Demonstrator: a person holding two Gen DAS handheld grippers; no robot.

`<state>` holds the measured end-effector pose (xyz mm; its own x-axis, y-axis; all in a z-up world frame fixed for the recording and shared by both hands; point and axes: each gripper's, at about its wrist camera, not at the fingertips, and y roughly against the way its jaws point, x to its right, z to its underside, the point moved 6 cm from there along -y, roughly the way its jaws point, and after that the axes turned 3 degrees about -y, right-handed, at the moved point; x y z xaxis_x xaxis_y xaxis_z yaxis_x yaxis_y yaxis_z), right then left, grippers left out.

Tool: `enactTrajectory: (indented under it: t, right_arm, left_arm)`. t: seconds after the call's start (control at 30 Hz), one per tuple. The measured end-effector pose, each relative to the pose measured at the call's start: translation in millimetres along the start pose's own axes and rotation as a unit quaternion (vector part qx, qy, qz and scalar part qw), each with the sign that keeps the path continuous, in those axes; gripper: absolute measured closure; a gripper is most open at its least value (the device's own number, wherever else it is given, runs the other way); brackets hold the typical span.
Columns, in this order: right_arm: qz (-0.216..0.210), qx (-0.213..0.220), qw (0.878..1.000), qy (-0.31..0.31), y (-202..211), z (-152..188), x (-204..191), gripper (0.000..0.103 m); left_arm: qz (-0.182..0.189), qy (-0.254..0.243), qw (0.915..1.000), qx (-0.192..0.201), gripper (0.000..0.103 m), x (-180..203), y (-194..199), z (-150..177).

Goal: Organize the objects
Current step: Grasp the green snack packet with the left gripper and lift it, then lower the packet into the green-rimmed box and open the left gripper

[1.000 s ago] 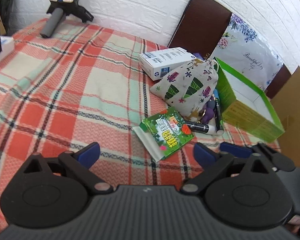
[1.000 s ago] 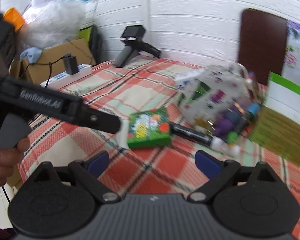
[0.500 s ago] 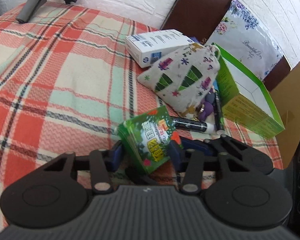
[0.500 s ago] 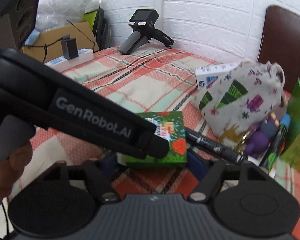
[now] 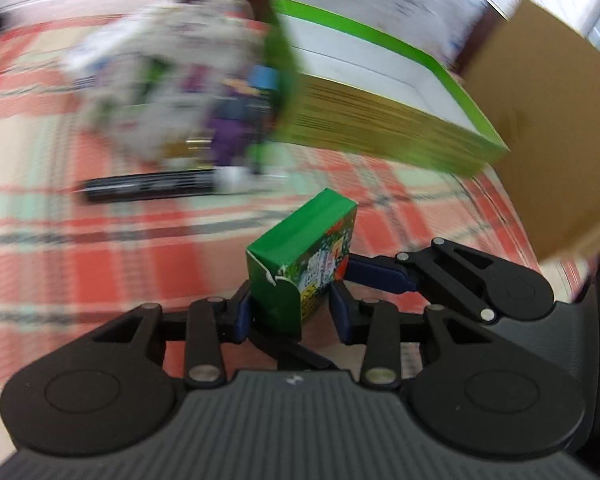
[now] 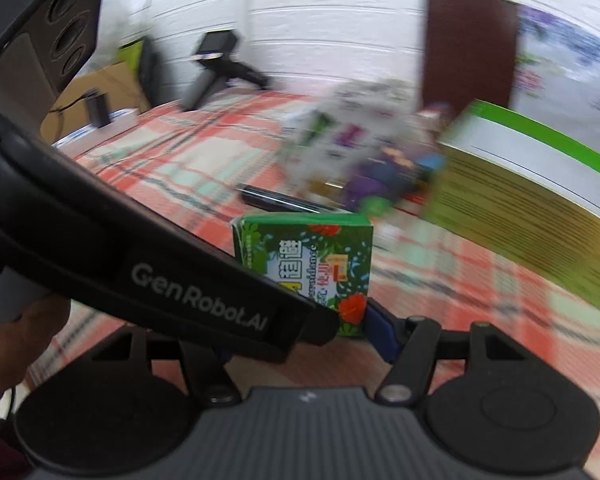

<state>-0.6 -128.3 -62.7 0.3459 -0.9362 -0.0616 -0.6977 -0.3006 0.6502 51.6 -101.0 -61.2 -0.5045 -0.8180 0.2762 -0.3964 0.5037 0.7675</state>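
My left gripper is shut on a small green printed box and holds it above the plaid cloth. The same green box fills the middle of the right wrist view, with the left gripper's black body across it. My right gripper stands at the box; its right blue pad is beside the box's lower corner, its left pad is hidden, so I cannot tell whether it grips. An open green tray box lies ahead to the right.
A patterned drawstring pouch, a purple toy and a black pen lie blurred by the tray's left side. A cardboard box stands at the right. A handheld device rests at the far wall.
My left gripper has lifted the green box off the cloth and swung right toward the green tray. The right gripper has moved along with it. Both views are motion-blurred.
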Motion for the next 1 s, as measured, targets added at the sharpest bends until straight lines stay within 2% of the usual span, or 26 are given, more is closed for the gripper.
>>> enactTrajectory:
  t: [0.13,0.3,0.47,0.57,0.77,0.9,1.0]
  right_arm:
    - [0.041,0.006,0.998,-0.052,24.5,19.9,43.4,0.04]
    - [0.095,0.013,0.989,-0.11,50.1,40.0,95.5,0.04]
    - [0.119,0.033,0.982,-0.141,68.5,50.4,129.6,0.04]
    - [0.137,0.071,0.98,-0.127,77.6,31.5,144.3,0.04]
    - [0.165,0.144,0.97,-0.108,77.9,-30.5,190.9,0.039]
    - [0.179,0.154,0.965,-0.114,55.3,-62.7,228.0,0.035]
    - [0.185,0.147,0.963,-0.13,29.5,-76.0,257.0,0.032]
  left_arm:
    - [0.036,-0.058,0.9973,-0.027,0.061,48.5,-27.4,-12.1]
    - [0.085,-0.106,0.9893,-0.054,0.061,103.4,-58.7,-22.3]
    - [0.087,-0.156,0.9827,-0.049,0.061,138.8,-64.7,-32.8]
    - [0.089,-0.167,0.9816,-0.024,0.061,145.4,-55.8,-63.0]
    - [0.063,-0.201,0.9766,0.045,0.06,157.8,-58.0,-140.9]
    - [0.054,-0.209,0.9743,0.063,0.06,154.6,-83.4,-178.7]
    - [0.029,-0.212,0.9742,0.072,0.058,155.2,-113.0,-198.1]
